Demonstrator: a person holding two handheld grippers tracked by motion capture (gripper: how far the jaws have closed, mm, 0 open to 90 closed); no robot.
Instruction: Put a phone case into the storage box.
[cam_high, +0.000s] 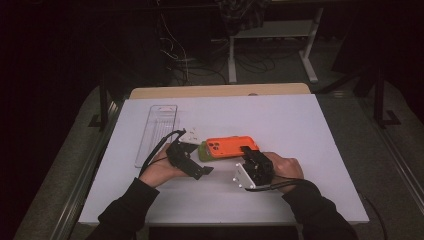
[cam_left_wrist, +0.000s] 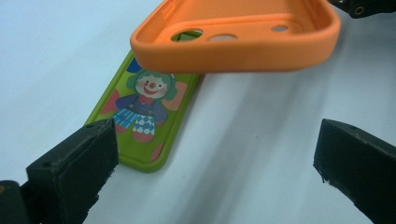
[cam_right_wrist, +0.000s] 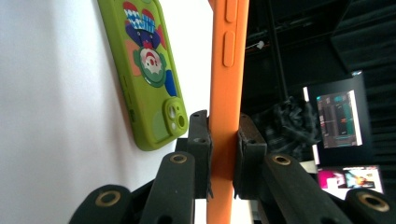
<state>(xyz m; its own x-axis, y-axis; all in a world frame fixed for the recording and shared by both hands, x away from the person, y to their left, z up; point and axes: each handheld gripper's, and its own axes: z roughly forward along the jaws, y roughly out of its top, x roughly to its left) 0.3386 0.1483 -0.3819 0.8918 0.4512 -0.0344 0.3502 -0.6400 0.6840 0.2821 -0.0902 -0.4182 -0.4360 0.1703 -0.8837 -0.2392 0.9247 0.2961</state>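
Two phone cases sit near the middle of the white surface, with a clear plastic tray lying to their left, close to the surface's left edge. Between the tray and the cases are a few small white bits, too small to identify. The left gripper rests low on the surface just left of the cases, held in the person's left hand; its own view shows its fingers spread wide apart with nothing between them, bare white surface in the gap. The green case lies flat on the surface, and the left gripper view shows the clown picture on it, which the high view cannot resolve. The orange case hangs above and partly over the green one, lifted off the surface, its hollow inside and camera cut-outs facing the left gripper. The right gripper has its fingers pressed against both faces of the orange case's edge, clamped on it; the right gripper view also shows the side buttons. The right hand sits near the front edge. Wide open surface stretches to the right and behind the cases.
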